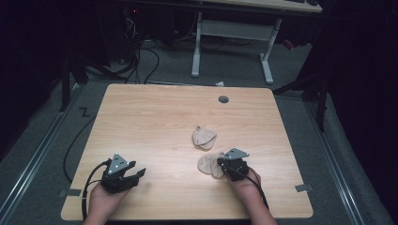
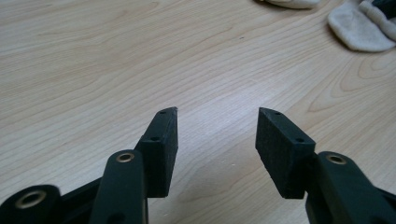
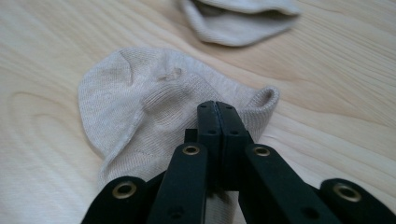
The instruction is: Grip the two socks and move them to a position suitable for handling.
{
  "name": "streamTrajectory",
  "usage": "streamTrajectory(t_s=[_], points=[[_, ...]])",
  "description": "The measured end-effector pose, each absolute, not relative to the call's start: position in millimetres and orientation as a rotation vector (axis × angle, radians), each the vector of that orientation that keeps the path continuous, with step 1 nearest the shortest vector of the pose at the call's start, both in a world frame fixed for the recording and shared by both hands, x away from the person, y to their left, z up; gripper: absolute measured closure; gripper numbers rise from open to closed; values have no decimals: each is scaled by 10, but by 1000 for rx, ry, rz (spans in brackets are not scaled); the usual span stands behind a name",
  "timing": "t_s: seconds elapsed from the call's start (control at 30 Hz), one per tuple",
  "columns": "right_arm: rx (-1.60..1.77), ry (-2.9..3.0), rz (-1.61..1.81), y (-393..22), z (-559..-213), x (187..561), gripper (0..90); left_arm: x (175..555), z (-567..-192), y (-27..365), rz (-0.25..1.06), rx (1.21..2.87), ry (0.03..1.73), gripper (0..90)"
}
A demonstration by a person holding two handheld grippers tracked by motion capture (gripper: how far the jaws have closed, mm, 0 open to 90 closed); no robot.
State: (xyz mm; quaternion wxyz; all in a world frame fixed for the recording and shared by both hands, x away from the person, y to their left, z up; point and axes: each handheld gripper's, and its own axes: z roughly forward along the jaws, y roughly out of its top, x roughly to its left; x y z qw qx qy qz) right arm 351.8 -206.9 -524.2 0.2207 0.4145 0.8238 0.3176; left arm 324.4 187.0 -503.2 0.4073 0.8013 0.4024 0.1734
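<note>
At the table's near left we hold the left gripper (image 1: 139, 174), jaws spread wide over bare wood. Right of it, our right gripper (image 3: 218, 106), jaws pressed together, pinches the near beige sock (image 3: 140, 98); the second sock (image 1: 203, 138) lies just beyond.

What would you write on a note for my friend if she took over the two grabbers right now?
Left gripper: jaws open, nothing between them, low over bare table at the near left.
Right gripper: jaws shut together, over the near sock. Whether they pinch its fabric cannot be told.
Things: two beige socks. The near sock lies flat by the right gripper; the far sock lies just beyond it toward the table's middle, apart from it or barely touching.
Done: nothing visibly paired or folded yet.
Left: probably bring the two socks together; the left gripper is free to help.
</note>
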Motion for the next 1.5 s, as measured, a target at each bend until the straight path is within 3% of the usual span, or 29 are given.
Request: streamTrajectory(t_s=[0.5, 0.57, 0.83, 1.1, 1.27, 1.33, 1.5], points=[[939, 2420, 916, -1511, -5234, 3320, 888, 3181, -4994, 1605, 331, 2024, 912, 537], [922, 2431, 935, -1447, -5241, 3308, 886, 3170, -5006, 1553, 302, 2021, 907, 626], [861, 2468, 955, -1263, -5245, 3216, 882, 3107, -5015, 1351, 290, 2059, 839, 805], [843, 2473, 961, -1172, -5248, 3176, 861, 3088, -5134, 1110, 235, 2126, 818, 782], [807, 2407, 1010, -1157, -5094, 3068, 731, 3107, -5261, 1019, 240, 2210, 817, 780], [786, 2394, 1073, -1122, -5028, 2980, 694, 3093, -5271, 997, 214, 2169, 857, 775], [749, 2435, 1057, -1020, -5079, 2889, 653, 3079, -5285, 997, 230, 2156, 851, 761]])
